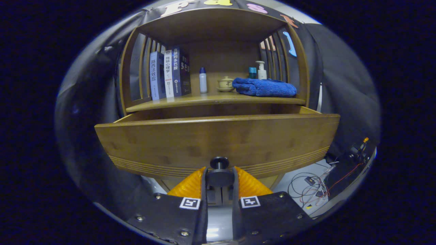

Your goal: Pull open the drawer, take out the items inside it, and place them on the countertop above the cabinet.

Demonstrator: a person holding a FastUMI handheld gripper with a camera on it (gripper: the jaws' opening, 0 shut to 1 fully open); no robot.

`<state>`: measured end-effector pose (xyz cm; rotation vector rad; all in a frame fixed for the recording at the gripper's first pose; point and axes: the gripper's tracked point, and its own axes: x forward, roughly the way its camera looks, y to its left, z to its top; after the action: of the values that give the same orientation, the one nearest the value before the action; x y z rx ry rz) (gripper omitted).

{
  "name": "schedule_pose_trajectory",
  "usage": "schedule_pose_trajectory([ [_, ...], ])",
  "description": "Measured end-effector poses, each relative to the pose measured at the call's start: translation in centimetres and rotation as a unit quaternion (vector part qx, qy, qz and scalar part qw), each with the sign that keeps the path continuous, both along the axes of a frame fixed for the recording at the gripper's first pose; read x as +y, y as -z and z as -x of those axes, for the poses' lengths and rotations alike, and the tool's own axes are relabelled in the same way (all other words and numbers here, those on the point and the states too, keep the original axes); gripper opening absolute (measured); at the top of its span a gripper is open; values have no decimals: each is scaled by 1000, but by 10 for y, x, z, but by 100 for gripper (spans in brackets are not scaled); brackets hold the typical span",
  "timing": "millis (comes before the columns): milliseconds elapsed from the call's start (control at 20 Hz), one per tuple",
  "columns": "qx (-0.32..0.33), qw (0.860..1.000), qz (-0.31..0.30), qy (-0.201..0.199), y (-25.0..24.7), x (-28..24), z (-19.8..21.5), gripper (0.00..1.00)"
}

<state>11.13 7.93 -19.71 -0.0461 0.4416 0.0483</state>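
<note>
Closest to me, my gripper [219, 177] is sitting with both fingers pressing on the dark round knob [219, 172] of the drawer [218, 139], one finger on the left of the knob and one on the right, so it is clamped on it. I am looking straight at the wooden drawer front, which is standing well out from the cabinet [214, 51]; its two side walls are running back to the cabinet body. From this low angle I cannot tell what is lying inside the drawer.

Just beyond and above the drawer, the countertop [211, 99] is running across as an open shelf under a wooden roof, with slatted sides at left and right. On its left three books [169, 74] are standing upright, touching one another. Right of them, a little apart, a slim white bottle [203, 80] with a blue cap is standing. Near the middle a small lidded cup [226, 83] is resting on a saucer. Touching or almost touching it on the right, a folded blue towel [265, 87] is lying, and behind the towel a teal bottle [252, 72] and a white pump bottle [261, 70] are standing side by side.

Down at the right, on the pale floor, loose cables [311, 185] are lying.
</note>
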Motion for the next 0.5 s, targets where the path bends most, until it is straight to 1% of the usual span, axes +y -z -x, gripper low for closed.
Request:
schedule_pose_trajectory([
  [200,20,1000,13,8,6,-4,31,29],
  [250,15,1000,8,10,4,-3,35,29],
  [350,25,1000,12,12,6,-5,43,29],
  [500,15,999,-16,25,5,-6,46,29],
])
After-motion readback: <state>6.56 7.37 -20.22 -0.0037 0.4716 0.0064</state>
